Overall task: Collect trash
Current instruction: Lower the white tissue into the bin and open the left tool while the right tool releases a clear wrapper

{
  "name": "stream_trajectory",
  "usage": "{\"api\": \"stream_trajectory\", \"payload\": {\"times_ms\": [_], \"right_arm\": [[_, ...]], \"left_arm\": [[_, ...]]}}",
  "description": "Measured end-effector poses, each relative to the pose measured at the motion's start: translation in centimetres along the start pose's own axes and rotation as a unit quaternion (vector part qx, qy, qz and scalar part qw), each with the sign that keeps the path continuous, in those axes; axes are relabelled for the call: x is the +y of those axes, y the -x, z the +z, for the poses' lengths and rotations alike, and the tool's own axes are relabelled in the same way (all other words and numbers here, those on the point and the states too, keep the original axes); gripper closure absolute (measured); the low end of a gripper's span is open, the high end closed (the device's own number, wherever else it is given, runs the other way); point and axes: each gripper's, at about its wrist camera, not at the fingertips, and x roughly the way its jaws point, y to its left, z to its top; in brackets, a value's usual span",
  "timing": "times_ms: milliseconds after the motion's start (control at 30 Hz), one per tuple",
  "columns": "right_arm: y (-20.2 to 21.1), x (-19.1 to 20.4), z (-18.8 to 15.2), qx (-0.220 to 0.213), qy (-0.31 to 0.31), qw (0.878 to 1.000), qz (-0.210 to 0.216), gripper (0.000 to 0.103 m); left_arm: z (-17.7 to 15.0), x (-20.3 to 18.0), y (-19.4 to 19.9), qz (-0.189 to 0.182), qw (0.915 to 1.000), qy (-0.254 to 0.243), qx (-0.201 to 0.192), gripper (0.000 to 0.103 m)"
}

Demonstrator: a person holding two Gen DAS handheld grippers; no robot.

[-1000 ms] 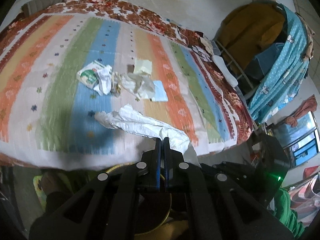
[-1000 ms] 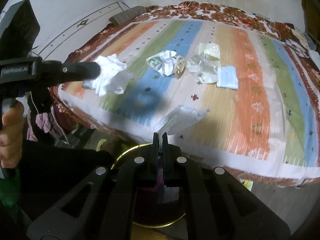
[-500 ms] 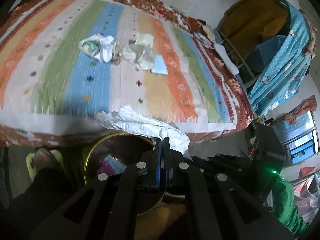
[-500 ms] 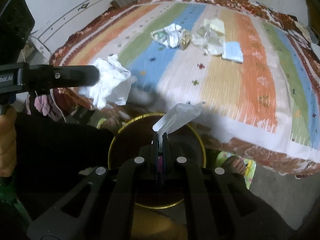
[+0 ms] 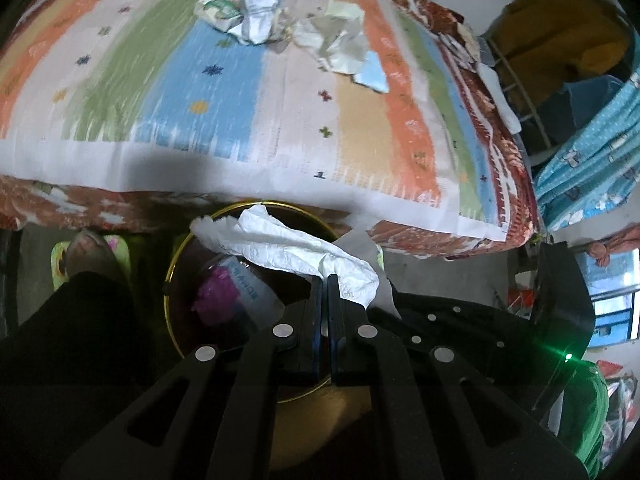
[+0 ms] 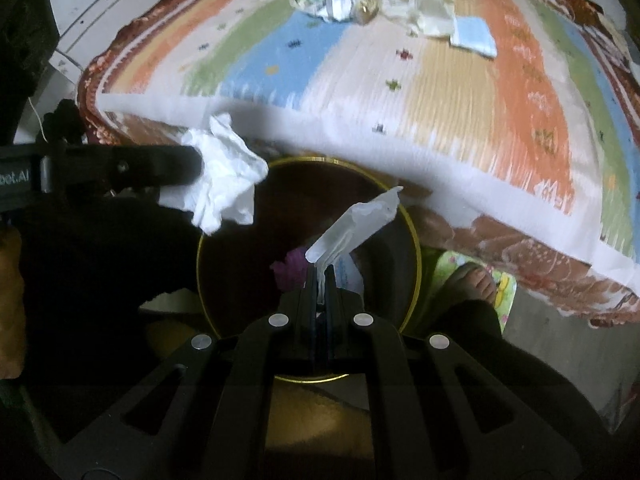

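My left gripper [image 5: 324, 280] is shut on a crumpled white tissue [image 5: 276, 244] and holds it over a dark round bin with a gold rim [image 5: 170, 312]. The left gripper and tissue [image 6: 224, 176] also show in the right wrist view, above the bin's left rim [image 6: 414, 240]. My right gripper [image 6: 319, 270] is shut on a clear plastic wrapper [image 6: 352, 224] above the bin. Purple and white trash [image 5: 224, 292] lies inside the bin. More crumpled paper [image 5: 244, 14], pale wrappers [image 5: 336, 44] and a blue packet [image 5: 374, 74] lie on the striped bedspread [image 5: 240, 92].
The bed edge hangs just beyond the bin [image 6: 400, 152]. A person's sandalled feet stand beside the bin [image 5: 90, 248] [image 6: 476, 284]. Blue dotted cloth and a yellow-brown bundle [image 5: 580, 92] stand at the right. A wall [image 6: 100, 8] borders the bed on the left.
Both grippers have drawn back from the bed and dropped lower, carrying the tissue and the wrapper. They now hang over the bin, which fills more of both views.
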Motion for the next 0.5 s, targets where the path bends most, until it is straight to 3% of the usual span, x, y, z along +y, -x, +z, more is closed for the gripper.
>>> {"api": "stream_trajectory", "payload": {"times_ms": [400, 500], "right_arm": [[-1.4, -0.8, -0.1, 0.03, -0.024, 0.999, 0.01, 0.099], [-1.6, -0.9, -0.1, 0.034, -0.028, 0.999, 0.016, 0.088]], "left_arm": [[0.3, 1.0, -1.8, -0.007, 0.9988, 0.037, 0.031, 0.101], [0.4, 0.9, -1.7, 0.001, 0.9991, 0.034, 0.024, 0.092]]}}
